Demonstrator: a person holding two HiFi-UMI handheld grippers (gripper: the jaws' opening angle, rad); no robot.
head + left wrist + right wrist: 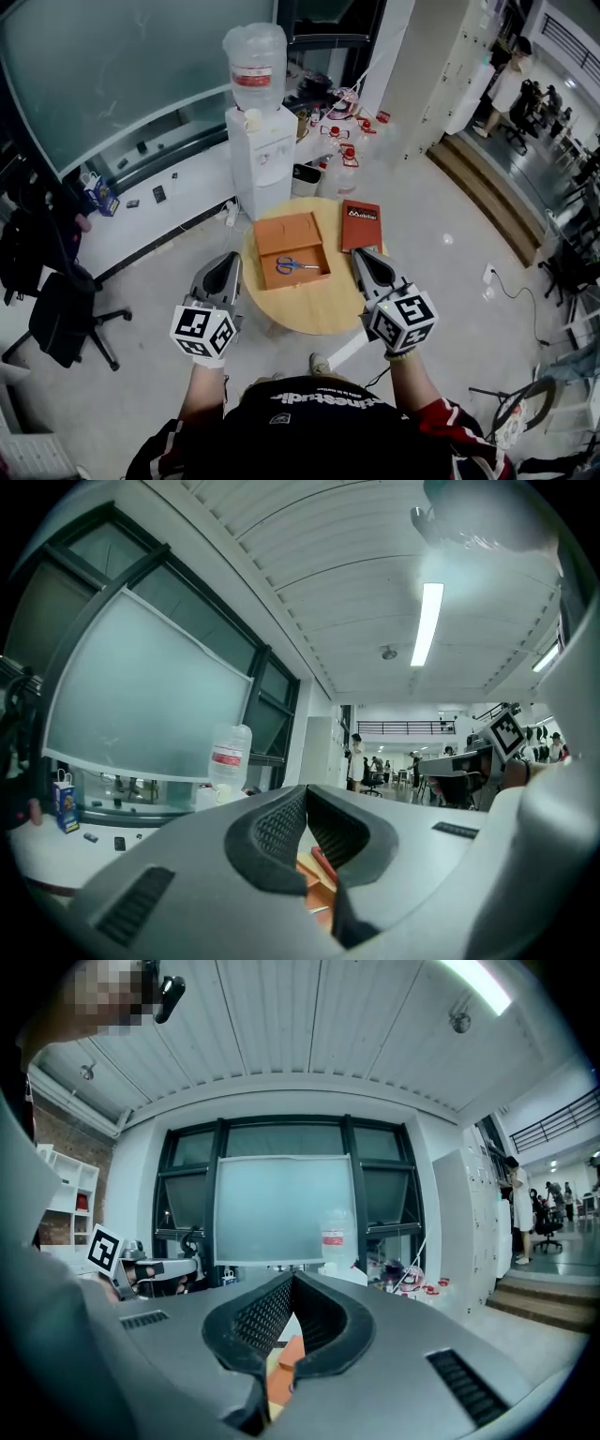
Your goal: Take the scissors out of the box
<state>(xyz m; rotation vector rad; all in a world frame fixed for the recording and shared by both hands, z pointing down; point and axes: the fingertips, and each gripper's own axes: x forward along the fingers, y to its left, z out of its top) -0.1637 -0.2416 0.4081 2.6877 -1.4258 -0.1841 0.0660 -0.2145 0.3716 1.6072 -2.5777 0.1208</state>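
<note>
Blue-handled scissors [298,266] are seen lying flat inside a shallow, square orange box [284,236], which is set on a round pale-wood table [319,314]. A flat red-brown lid [361,225] with white lettering is laid just beside the box, on its right. The left gripper [228,262] and right gripper [364,255], both smooth grey wedges, are held level at the table's near edge, either side of the box and apart from it. Each gripper's ribbed black pads [272,827] are pressed tip to tip, with nothing gripped. A white water dispenser [262,164] is seen behind.
</note>
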